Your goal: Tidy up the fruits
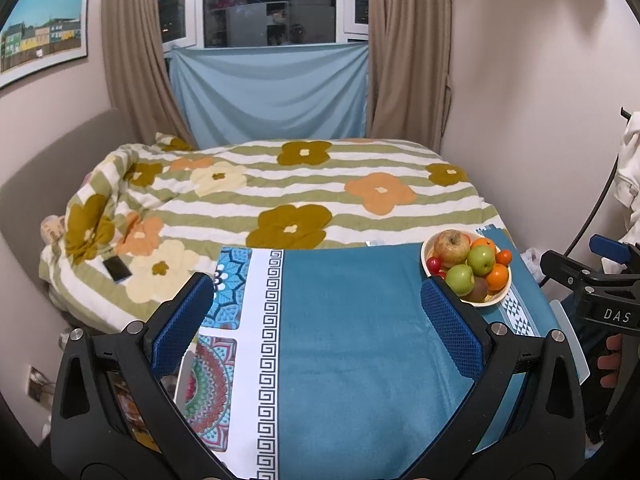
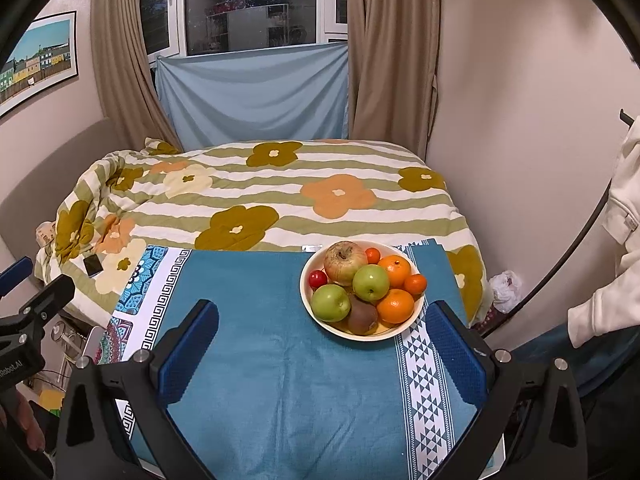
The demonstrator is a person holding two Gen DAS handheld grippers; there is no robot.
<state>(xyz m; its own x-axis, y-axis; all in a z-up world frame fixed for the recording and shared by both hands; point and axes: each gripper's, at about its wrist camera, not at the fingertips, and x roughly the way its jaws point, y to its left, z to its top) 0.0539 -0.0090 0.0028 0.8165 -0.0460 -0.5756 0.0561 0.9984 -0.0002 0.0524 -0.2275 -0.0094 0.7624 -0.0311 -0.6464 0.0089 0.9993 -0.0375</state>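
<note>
A cream bowl heaped with fruit stands at the far right of the blue cloth. In it lie a reddish apple, two green apples, oranges, a kiwi and a small red fruit. My right gripper is open and empty, just short of the bowl. My left gripper is open and empty over the cloth's middle, with the bowl beyond its right finger.
The cloth covers a small table at the foot of a bed with a flowered quilt. A dark phone lies on the quilt at left. A patterned mat lies at the cloth's left. A wall stands to the right.
</note>
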